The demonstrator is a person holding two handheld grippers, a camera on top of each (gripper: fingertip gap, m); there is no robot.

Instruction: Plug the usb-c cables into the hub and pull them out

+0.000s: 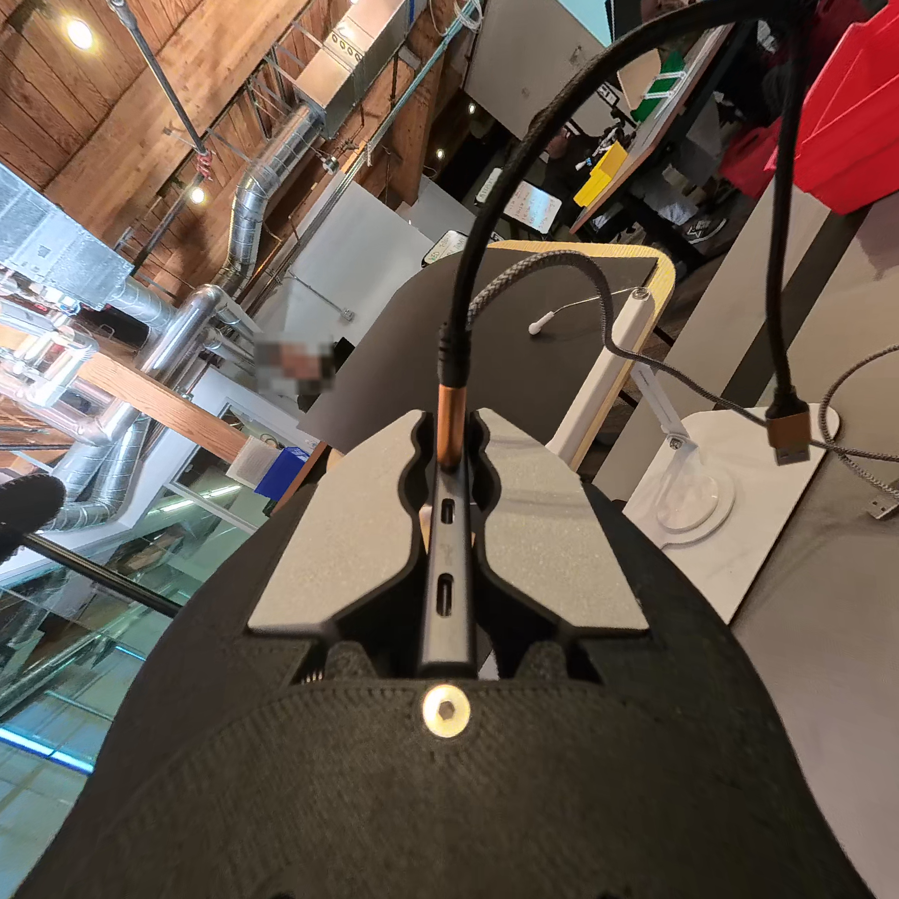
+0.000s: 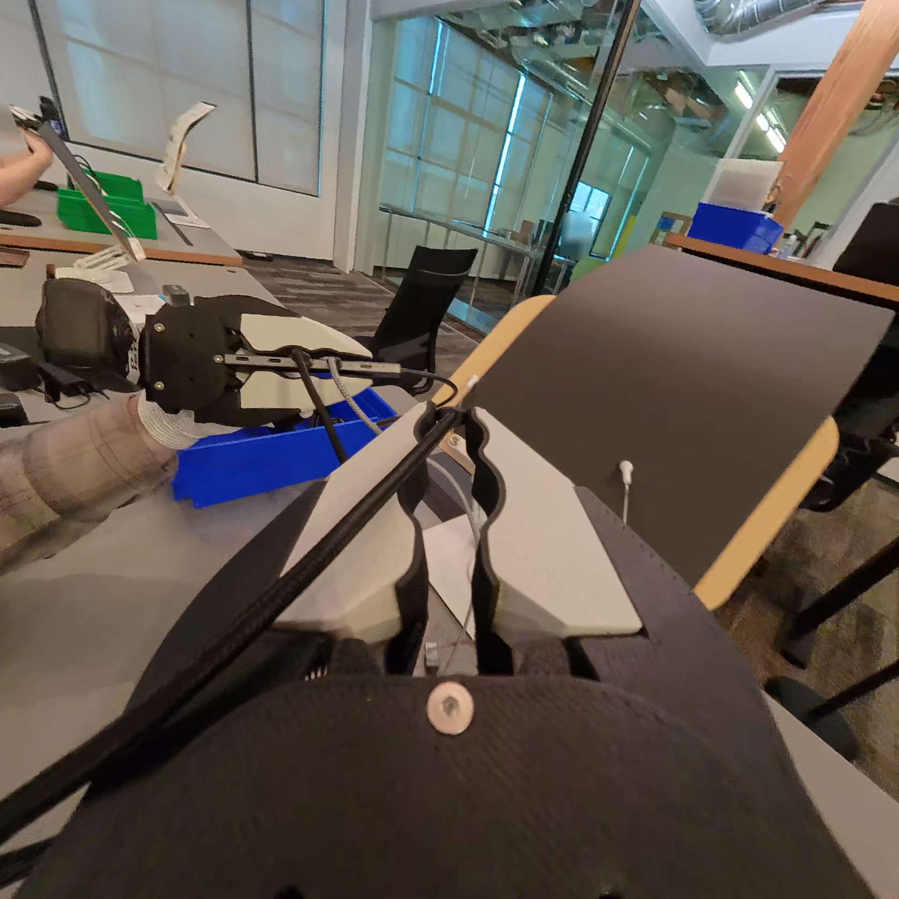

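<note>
Left wrist view showed the left gripper [image 1: 450, 438] pressed together on the hub [image 1: 447, 584], a slim dark bar that lay along the gap between the two pads. The hub was in the air, clear of the grey worktop [image 1: 827, 729], which lay to the right. A black cable [image 1: 491, 204] with a copper-coloured plug [image 1: 448, 423] sat in a port near the far end of the hub, and a grey braided cable [image 1: 549, 265] also reached the hub there. Two ports nearer to the camera were free. The other end of the black cable hung down above the right part of the worktop with a flat plug [image 1: 788, 435].

In the right wrist view, the right gripper [image 2: 445, 418] had its fingers nearly together at the tips, and the black cable passed between those tips and then ran over the left finger towards the camera. Whether it really pinched the cable, I cannot tell. The hub was well apart from it, to the left.

My judgement is that the pulling-out step was in hand. The next move would call for a grip close to the copper plug, not on the cord, and a straight pull along the port while the left gripper keeps the hub firm.
</note>
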